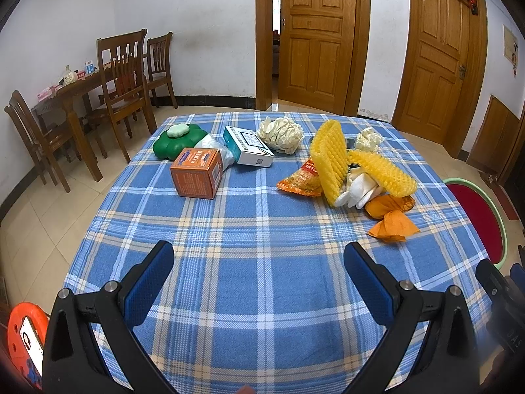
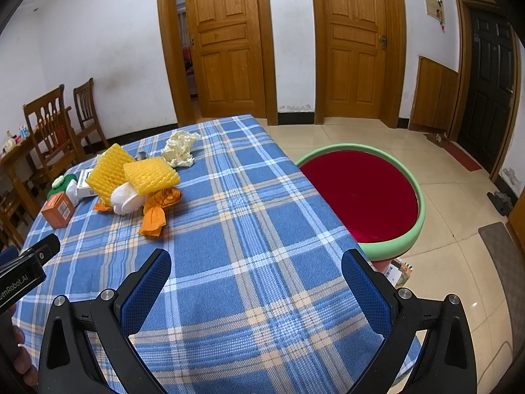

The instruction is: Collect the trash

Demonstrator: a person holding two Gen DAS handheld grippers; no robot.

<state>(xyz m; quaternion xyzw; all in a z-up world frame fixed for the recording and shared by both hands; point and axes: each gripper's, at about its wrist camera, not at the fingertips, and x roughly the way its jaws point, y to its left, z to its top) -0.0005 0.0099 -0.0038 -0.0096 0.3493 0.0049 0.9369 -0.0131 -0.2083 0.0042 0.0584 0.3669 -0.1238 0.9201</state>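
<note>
Right now both grippers are hovering over the near edge of the blue plaid tablecloth (image 1: 249, 262), each with its blue-padded fingers spread wide and holding nothing. The left gripper (image 1: 259, 262) is facing the middle of the table, and the right gripper (image 2: 256, 269) is sitting nearer the table's right edge, beside the round green-rimmed bin with a red lining (image 2: 416, 193) standing on the floor just off that side. The trash is lying ahead of both tools towards the far half of the cloth: two yellow foam-net fruit sleeves (image 1: 331, 161), a white foam wrapper (image 1: 357, 190) tucked under them, a crumpled orange paper wrapper (image 1: 392, 220) nearest the grippers, an orange snack packet (image 1: 302, 180) and two wads of cream crumpled paper (image 1: 280, 134). From the right gripper this heap is lying forward and to the left, from the left gripper forward and to the right, so the right hand appears to be the better placed for carrying pieces across to the bin. The orange wrapper's long axis is running roughly towards the grippers. As for writing, the snack packet is showing what looks like "151", the right view is catching "Robot.AI" on the left tool's body, and the print on the orange cardboard box (image 1: 197, 172) and the white-and-teal box (image 1: 249, 146) is too small to read.
</note>
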